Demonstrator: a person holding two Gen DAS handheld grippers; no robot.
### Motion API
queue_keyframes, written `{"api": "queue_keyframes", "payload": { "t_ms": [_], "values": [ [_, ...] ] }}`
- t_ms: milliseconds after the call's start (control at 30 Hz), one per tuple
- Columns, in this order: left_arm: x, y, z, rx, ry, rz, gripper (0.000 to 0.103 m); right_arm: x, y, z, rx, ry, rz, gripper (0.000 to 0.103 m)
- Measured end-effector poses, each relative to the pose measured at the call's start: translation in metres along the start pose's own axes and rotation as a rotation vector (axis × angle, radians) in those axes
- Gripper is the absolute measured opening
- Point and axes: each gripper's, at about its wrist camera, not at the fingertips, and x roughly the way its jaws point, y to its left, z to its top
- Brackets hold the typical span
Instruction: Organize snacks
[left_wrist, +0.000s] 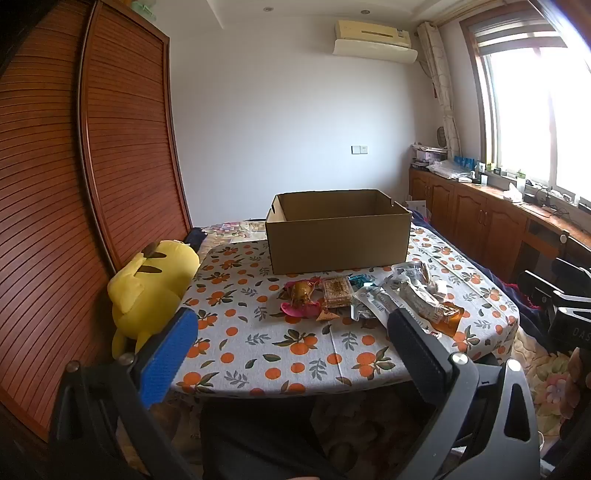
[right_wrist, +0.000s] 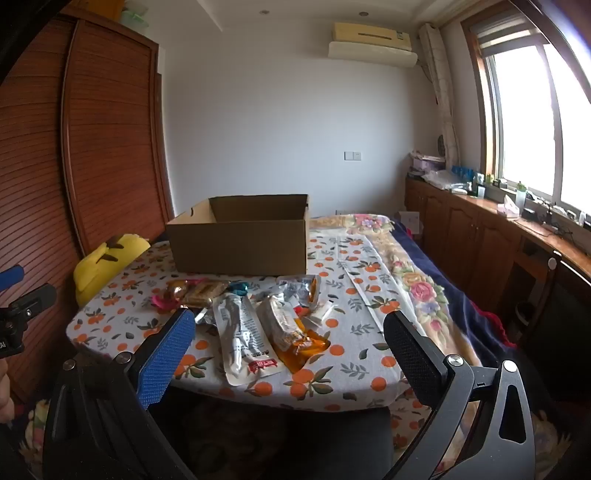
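An open, empty-looking cardboard box (left_wrist: 338, 236) stands at the far side of the table with the orange-print cloth (left_wrist: 258, 343); it also shows in the right wrist view (right_wrist: 240, 240). In front of it lies a pile of snack packets (left_wrist: 373, 299), including a long white packet (right_wrist: 240, 332), a wrapped cake over an orange packet (right_wrist: 286, 328) and a pink-wrapped sweet (left_wrist: 301, 299). My left gripper (left_wrist: 291, 332) is open and empty, held before the table's near edge. My right gripper (right_wrist: 290, 332) is open and empty, just short of the packets.
A yellow plush toy (left_wrist: 147, 291) lies at the table's left edge against a wooden slatted wardrobe (left_wrist: 74, 166). A floral blanket (right_wrist: 417, 280) covers the bed to the right. Wooden cabinets (left_wrist: 480, 218) with clutter run under the window.
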Motion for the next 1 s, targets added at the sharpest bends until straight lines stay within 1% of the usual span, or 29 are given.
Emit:
{"api": "queue_keyframes", "payload": {
  "t_ms": [1000],
  "values": [
    [0.0012, -0.0015, 0.0051, -0.005, -0.002, 0.002, 0.103, -0.0008, 0.0003, 0.0004, -0.003, -0.011, -0.002, 0.103]
  ]
}}
